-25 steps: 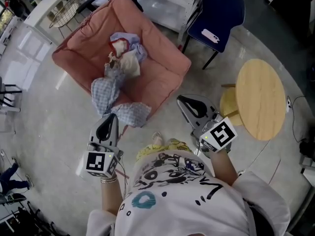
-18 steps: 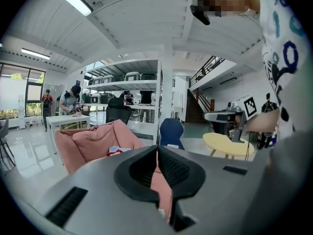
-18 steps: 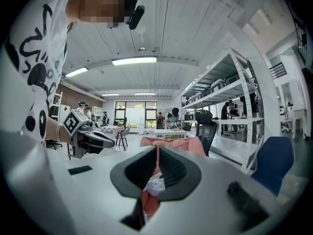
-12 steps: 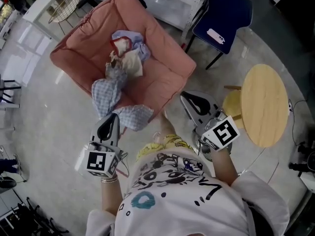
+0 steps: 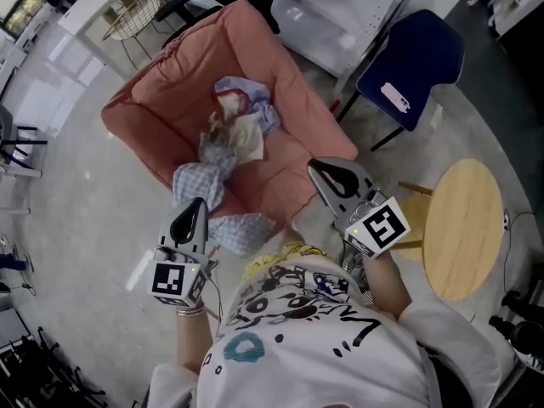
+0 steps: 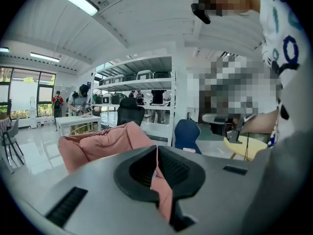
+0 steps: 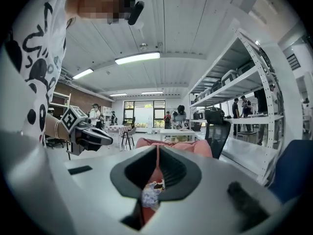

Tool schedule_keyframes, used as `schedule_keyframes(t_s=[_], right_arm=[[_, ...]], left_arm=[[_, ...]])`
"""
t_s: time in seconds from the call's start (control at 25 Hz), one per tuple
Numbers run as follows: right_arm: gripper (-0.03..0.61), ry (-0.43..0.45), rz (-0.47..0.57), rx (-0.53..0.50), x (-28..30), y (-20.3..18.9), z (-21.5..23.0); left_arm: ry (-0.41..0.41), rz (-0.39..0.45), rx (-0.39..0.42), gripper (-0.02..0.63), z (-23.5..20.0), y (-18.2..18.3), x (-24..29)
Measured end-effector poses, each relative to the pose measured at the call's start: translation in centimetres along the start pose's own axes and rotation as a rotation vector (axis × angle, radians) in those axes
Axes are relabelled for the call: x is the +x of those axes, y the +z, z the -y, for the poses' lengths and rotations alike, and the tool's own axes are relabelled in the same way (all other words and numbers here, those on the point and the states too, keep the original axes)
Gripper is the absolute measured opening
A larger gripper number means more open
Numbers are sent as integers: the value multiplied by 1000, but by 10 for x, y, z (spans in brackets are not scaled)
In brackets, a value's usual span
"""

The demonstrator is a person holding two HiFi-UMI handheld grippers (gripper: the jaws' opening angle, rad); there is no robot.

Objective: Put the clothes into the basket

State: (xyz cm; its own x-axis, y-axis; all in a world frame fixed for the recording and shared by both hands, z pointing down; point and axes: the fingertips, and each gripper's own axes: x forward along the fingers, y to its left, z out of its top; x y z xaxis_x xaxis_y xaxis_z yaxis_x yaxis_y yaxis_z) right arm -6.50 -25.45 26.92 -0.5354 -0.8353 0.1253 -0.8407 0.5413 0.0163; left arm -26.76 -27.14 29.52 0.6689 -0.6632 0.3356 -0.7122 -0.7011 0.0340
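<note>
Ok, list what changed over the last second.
Both grippers moved toward the pink cushioned armchair: the left gripper now nears the blue checked cloth draped off its seat, the right gripper its near corner. Nothing grasped or released. Both stay shut; the heap of clothes lies unmoved.

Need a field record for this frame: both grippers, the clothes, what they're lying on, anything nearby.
left gripper: shut, empty, aimed at the seat
right gripper: shut, empty, aimed at the seat
clothes: loose pile on the seat, not gripped
checked piece: drapes from the pile toward the seat's near edge
pink cushioned seat: on the floor, ahead of both grippers
nearby: blue chair, round wooden table, both at right
</note>
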Motion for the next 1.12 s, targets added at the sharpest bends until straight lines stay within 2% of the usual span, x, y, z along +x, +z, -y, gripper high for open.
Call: schedule_keyframes(t_s=[0.36,0.8,1.12], right_arm=[[31,62,-5,-1,64,10,50],[31,103,-52,31,136,-5,114],[32,167,-108,38,194,-34,147]], left_arm=[[73,-2,-32,21,-38,18,38],[178,30,-64,21,-86,33,104],[190,13,-147,21,-110,14,162]])
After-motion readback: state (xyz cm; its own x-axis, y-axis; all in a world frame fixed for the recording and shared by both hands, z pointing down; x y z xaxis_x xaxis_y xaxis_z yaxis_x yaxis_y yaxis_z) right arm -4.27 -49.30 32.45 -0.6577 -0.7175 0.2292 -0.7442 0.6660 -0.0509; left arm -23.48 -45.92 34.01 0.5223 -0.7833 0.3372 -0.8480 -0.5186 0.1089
